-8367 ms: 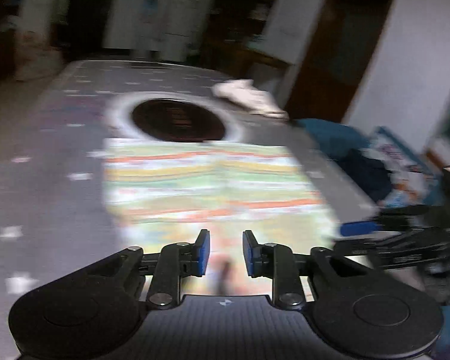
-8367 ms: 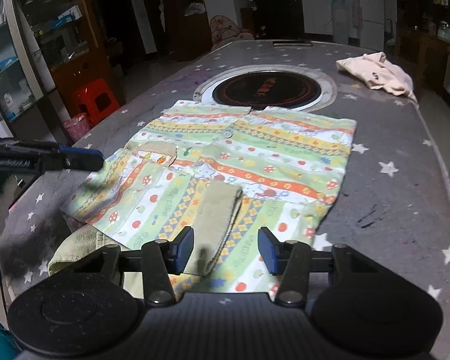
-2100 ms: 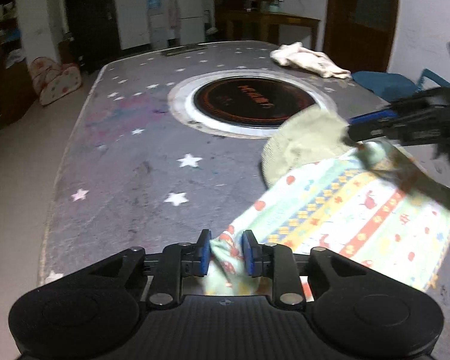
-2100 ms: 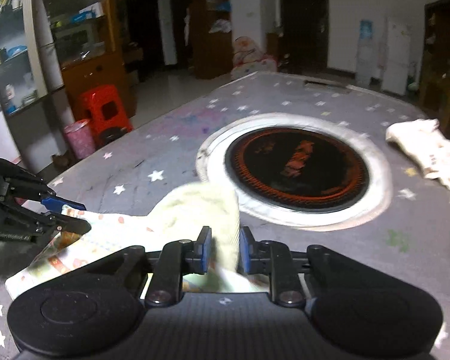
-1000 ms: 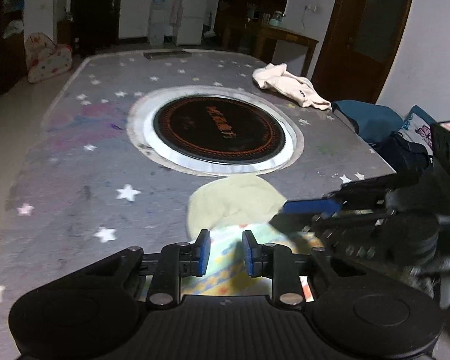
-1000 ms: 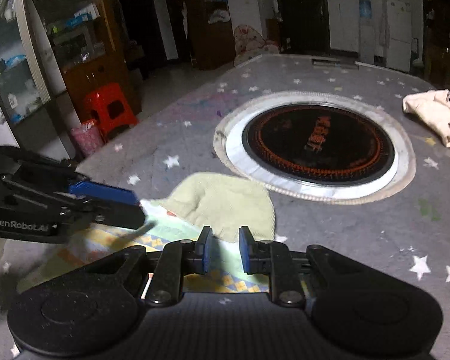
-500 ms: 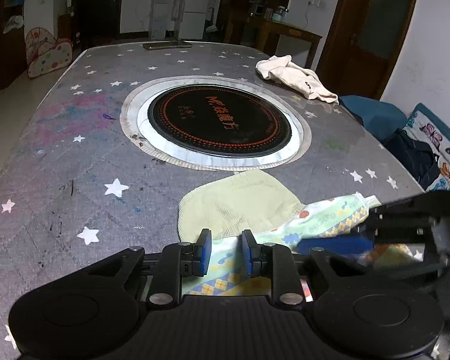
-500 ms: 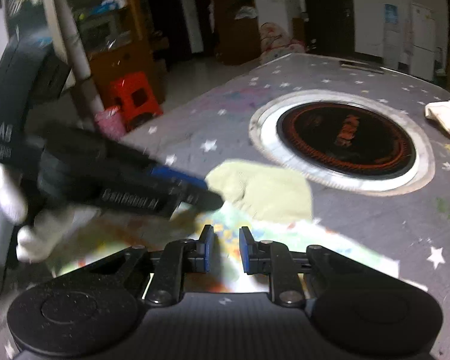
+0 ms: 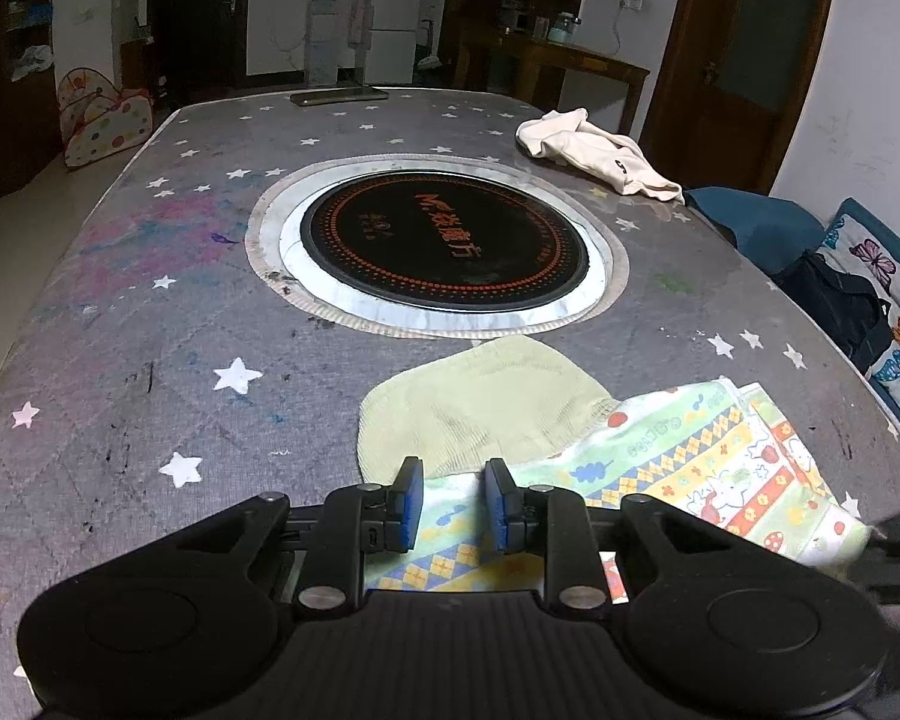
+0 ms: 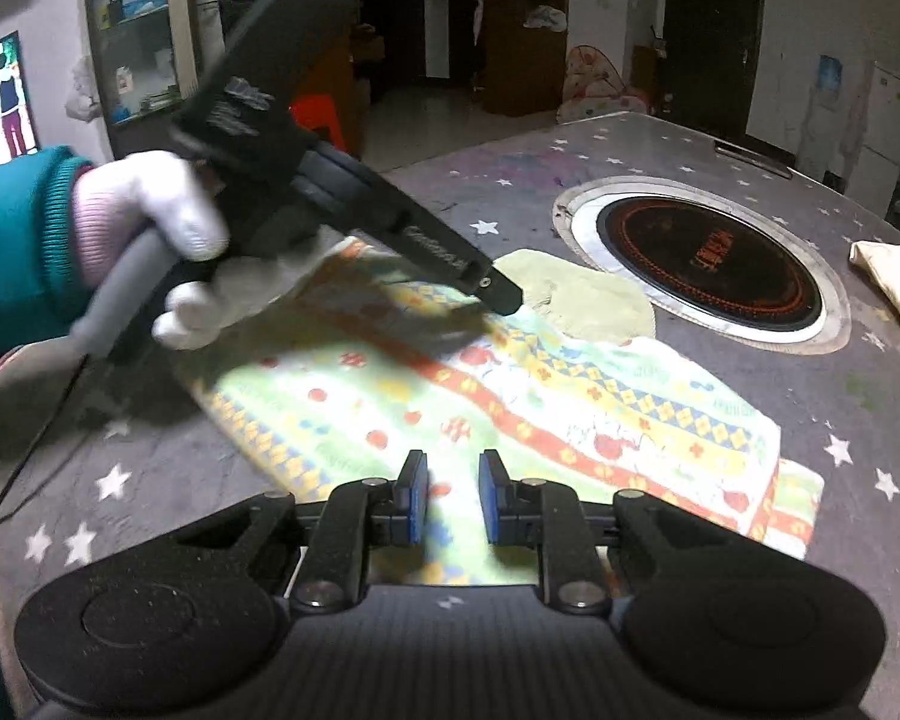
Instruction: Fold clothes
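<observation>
A folded child's garment with coloured stripes and cartoon prints [image 10: 510,408] lies flat on the star-patterned table, its plain green hood [image 9: 480,402] pointing toward the round cooktop. The garment also shows in the left wrist view [image 9: 708,468]. My left gripper [image 9: 453,504] hovers just above the garment near the hood, jaws slightly apart with nothing between them. From the right wrist view the left gripper [image 10: 504,294] sits over the hood end. My right gripper [image 10: 453,495] is over the garment's near edge, jaws slightly apart and empty.
A round black induction cooktop [image 9: 444,246] with a silver ring is set into the grey table [image 9: 120,324]. A cream garment [image 9: 600,150] lies bunched at the far right. A dark phone-like slab [image 9: 339,97] lies at the far edge. Chairs and bags stand beside the table's right side.
Both grippers have let go of the garment, which now lies flat and folded. The right gripper has drawn back toward the garment's near edge; the left stays by the hood.
</observation>
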`<state>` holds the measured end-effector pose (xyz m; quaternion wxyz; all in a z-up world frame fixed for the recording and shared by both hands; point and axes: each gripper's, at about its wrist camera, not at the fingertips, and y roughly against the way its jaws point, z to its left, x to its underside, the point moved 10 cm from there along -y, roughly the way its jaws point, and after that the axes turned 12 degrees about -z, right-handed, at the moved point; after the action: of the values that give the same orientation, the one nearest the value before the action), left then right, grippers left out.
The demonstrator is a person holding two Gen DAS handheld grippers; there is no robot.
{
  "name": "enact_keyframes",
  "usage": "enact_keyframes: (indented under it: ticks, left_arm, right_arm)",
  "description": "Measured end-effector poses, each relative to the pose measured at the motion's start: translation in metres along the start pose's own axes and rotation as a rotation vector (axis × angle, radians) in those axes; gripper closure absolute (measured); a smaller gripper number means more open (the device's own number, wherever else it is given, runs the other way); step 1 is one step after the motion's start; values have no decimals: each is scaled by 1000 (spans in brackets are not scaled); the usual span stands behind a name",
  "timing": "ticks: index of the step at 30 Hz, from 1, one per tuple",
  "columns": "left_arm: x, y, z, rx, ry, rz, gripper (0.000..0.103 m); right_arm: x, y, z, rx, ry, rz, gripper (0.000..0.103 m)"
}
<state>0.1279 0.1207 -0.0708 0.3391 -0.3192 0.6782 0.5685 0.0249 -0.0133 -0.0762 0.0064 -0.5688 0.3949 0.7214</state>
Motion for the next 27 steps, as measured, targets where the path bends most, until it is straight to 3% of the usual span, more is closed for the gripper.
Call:
enact_keyframes:
  ticks: [10, 15, 20, 27]
  left_arm:
    - [2, 2, -2, -16, -14, -29, 77]
    - [-1, 11, -3, -12, 22, -32, 78]
    - [4, 47, -23, 28, -19, -57, 78]
    - [44, 94, -49, 76, -70, -37, 78]
  right_arm:
    - [23, 36, 4, 21, 20, 30, 86]
    - [4, 49, -16, 52, -66, -38, 86]
    - [11, 35, -43, 104, -144, -13, 84]
    - [17, 38, -49, 124, -169, -20, 83]
